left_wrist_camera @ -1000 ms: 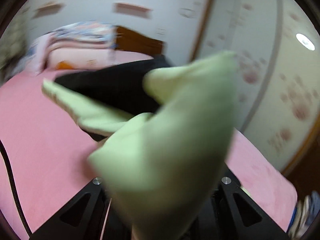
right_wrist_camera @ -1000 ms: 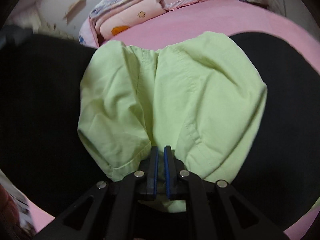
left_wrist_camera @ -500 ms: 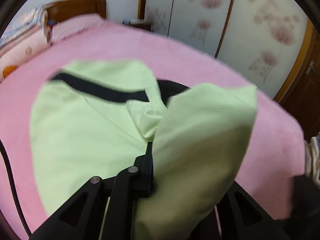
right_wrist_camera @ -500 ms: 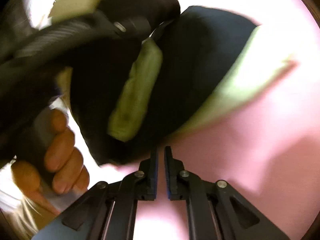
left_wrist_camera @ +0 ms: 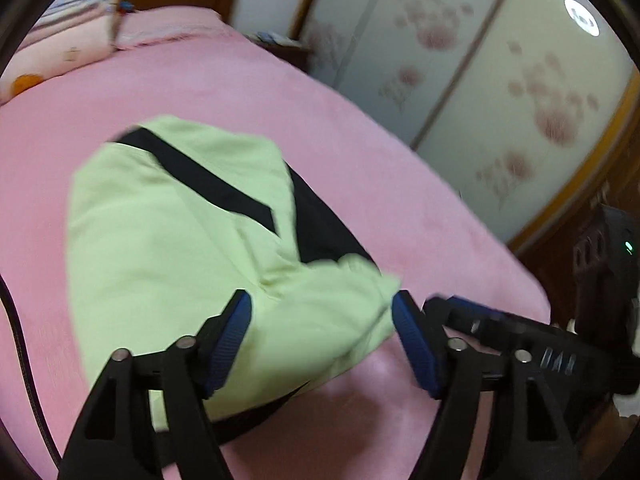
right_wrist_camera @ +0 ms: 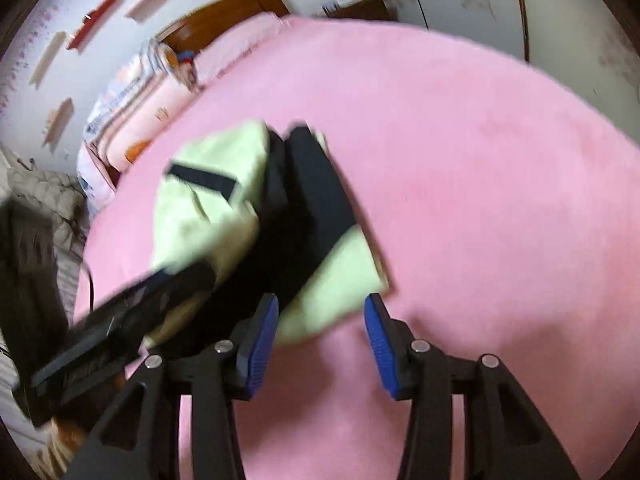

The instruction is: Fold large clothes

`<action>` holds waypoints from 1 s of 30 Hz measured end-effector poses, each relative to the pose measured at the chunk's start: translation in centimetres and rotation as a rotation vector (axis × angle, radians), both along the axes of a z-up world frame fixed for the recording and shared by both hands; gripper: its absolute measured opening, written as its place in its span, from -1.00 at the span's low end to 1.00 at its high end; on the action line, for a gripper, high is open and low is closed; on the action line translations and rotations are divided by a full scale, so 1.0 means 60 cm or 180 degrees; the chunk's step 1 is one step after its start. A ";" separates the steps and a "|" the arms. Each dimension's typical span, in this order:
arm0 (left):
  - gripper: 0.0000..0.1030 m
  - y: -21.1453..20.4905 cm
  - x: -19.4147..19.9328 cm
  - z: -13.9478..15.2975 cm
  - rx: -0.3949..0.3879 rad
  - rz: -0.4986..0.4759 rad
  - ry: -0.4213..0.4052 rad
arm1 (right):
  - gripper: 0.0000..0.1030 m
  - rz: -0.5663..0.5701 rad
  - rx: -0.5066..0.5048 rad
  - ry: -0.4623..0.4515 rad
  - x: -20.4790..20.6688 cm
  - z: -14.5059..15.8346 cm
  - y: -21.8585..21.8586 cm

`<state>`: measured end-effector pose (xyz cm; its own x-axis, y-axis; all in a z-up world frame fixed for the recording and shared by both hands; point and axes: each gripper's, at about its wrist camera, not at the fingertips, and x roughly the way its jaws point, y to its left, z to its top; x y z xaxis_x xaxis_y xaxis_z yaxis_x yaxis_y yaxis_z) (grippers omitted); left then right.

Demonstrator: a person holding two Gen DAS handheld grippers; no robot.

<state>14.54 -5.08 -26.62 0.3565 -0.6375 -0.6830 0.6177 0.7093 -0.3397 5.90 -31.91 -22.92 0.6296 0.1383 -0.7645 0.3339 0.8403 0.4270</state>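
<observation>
Pale green cotton garment with black panels (left_wrist_camera: 168, 240) lay bunched on the pink bedspread (left_wrist_camera: 360, 152) just ahead of both grippers, left (left_wrist_camera: 322, 340) and right (right_wrist_camera: 320, 336), whose empty jaws were opening in a release, so smoothing or regrasping an edge probably came next.

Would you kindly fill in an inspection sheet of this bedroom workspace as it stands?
Surface: pink bedspread, smooth.
Job's things: green-and-black garment lies folded on it.
Clutter: pillows at the headboard; grey quilted fabric at the bedside.
Grippers: left gripper and right gripper both opening, gripping nothing; garment edge shows between each pair of jaws.
Cables: black cable along the left edge.
Surroundings: floral wardrobe doors, wall shelves.
</observation>
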 end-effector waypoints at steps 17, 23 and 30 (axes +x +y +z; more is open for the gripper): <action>0.47 0.178 0.075 -0.115 0.0613 0.1526 0.0253 | -0.13 0.1065 -0.0278 0.0848 0.188 -0.081 0.061; 0.47 0.147 0.076 -0.111 0.0594 0.1408 0.0148 | -0.80 0.1094 -0.0393 0.0340 0.161 -0.043 0.045; 0.47 0.110 0.047 -0.110 0.0556 0.1143 0.0060 | -0.81 0.0648 -0.0439 0.0041 0.093 -0.050 0.004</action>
